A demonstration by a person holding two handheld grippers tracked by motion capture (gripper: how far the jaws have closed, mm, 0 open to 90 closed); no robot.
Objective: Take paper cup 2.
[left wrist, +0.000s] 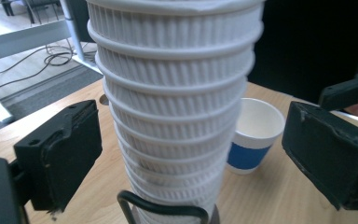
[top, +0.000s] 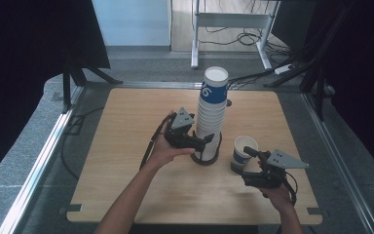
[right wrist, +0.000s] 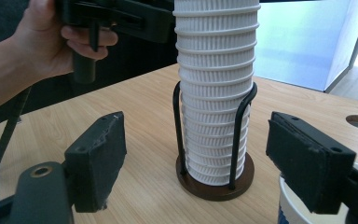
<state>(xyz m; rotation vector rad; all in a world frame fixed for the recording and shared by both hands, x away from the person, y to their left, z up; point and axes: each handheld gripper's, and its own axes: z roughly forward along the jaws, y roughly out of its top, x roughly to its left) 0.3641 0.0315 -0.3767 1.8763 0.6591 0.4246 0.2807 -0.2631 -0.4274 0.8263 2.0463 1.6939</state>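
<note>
The left gripper [top: 207, 140] is standing with its jaws spread wide on either side of the stack of ribbed paper cups [left wrist: 175, 107], pads clear of the ribs and gripping nothing. The stack is sitting upside down in a wire holder [right wrist: 214, 179] on a dark round base near the middle of the table [top: 126, 126], its topmost cup showing a blue band. The right gripper [top: 247, 152] is resting partly open by the single blue-and-white cup [top: 245, 147], which is standing upright just right of the holder; one jaw is lying at the cup's rim, but whether it is pinching the wall I cannot tell. To pull a cup well, the left jaws are probably needing to close squarely on one rim only, lightly enough not to crush it, and draw straight upward so the holder is not tipping
</note>
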